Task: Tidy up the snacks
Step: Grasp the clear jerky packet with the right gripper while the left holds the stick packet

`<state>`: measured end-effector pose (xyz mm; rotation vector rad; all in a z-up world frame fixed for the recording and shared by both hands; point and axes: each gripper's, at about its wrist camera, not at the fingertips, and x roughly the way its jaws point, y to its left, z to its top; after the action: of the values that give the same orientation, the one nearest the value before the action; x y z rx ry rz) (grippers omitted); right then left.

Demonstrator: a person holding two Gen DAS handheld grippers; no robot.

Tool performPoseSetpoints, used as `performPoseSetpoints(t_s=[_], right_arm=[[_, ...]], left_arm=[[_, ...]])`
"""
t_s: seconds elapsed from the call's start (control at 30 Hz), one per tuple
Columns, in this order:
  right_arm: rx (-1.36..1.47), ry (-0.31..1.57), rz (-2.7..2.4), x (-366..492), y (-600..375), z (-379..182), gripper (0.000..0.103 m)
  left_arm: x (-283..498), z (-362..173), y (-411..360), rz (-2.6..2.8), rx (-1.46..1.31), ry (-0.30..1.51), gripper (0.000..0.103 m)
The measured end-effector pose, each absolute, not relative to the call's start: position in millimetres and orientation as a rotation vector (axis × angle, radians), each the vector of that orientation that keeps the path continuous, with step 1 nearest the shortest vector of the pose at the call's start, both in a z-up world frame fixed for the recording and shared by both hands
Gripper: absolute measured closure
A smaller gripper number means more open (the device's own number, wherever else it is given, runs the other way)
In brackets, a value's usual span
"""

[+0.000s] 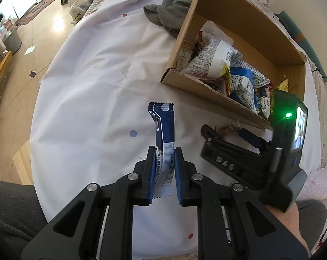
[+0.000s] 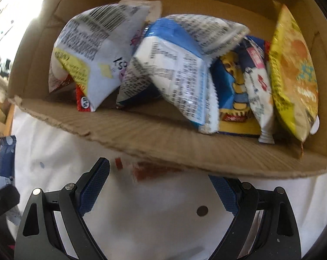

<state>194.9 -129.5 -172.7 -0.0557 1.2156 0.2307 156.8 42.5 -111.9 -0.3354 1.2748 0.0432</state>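
My left gripper (image 1: 164, 158) is shut on a navy and white snack bar (image 1: 164, 130), which hangs lengthwise above the white cloth. The bar also shows at the left edge of the right wrist view as the navy bar (image 2: 6, 153). To its right, an open cardboard box (image 1: 206, 86) holds several snack packets (image 1: 215, 58). My right gripper (image 2: 159, 175) stands open just in front of the box's front flap (image 2: 141, 134), pointing down over a small reddish wrapper (image 2: 150, 171) on the cloth. Its right fingertip is hidden under the flap. In the left wrist view the right gripper (image 1: 224, 131) sits beside the box.
A white dotted tablecloth (image 1: 98, 86) covers the table, with its edge and the wooden floor to the left. A grey cloth (image 1: 170, 10) lies behind the box. Inside are a white barcode packet (image 2: 94, 49), a blue-white packet (image 2: 174, 65) and a yellow packet (image 2: 293, 71).
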Motion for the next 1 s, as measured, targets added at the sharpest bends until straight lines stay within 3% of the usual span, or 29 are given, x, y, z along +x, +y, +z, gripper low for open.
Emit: performPoseSetpoints(t_s=[0.13, 0.2, 0.4, 1.0], right_arm=[[-0.084, 1.206, 0.237, 192.9, -127.3, -173.2, 0.013], [-0.084, 1.2, 0.242, 190.8, -125.9, -170.4, 0.025], [-0.064, 1.201, 0.29, 188.6, -132.3, -160.8, 0.035], [0.009, 1.193, 0.387, 108.2, -143.9, -126.6, 0.036]], left_arm=[[157.3, -113.5, 43.3, 0.046, -0.338, 1.281, 0.09], [157.9, -114.2, 43.1, 0.047, -0.339, 1.284, 0.09], [158.7, -114.8, 41.8, 0.045, -0.326, 1.28, 0.09], [155.8, -108.8, 43.7, 0.084, -0.305, 1.242, 0.09]])
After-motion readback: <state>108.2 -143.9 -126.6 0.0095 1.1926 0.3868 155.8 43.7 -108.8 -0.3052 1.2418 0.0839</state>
